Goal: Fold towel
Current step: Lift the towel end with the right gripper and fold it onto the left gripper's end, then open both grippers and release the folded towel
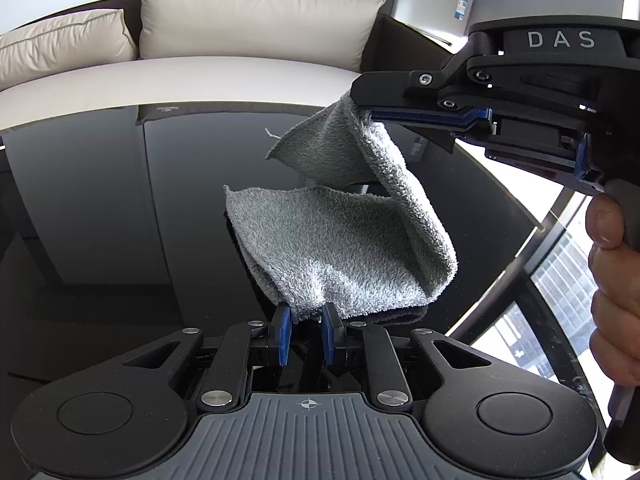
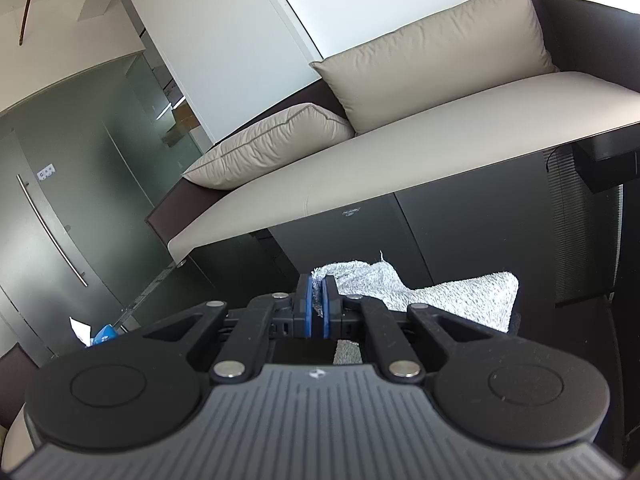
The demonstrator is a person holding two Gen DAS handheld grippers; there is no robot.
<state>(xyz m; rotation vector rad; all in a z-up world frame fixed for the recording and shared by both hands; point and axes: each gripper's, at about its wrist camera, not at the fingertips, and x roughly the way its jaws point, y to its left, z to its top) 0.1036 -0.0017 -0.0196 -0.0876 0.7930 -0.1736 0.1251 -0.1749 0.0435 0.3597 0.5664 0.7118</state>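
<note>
A small grey terry towel [image 1: 336, 248] hangs above the glossy black table [image 1: 100, 208]. In the left wrist view my left gripper [image 1: 306, 318] pinches the towel's near corner between its blue pads. My right gripper [image 1: 362, 114] comes in from the upper right, shut on another corner and holding it higher, so the cloth folds over itself and one flap hangs loose. A person's hand [image 1: 612, 296] grips the right tool's handle. In the right wrist view the right gripper [image 2: 319, 286] is shut on the towel [image 2: 464, 296], which trails off to the right below it.
A beige sofa with cushions [image 1: 248, 16] runs along the table's far edge. The table's curved edge [image 1: 532, 240] lies at the right, with a window beyond. A white appliance [image 1: 432, 4] stands at the back right. A glass door [image 2: 60, 220] is to the left.
</note>
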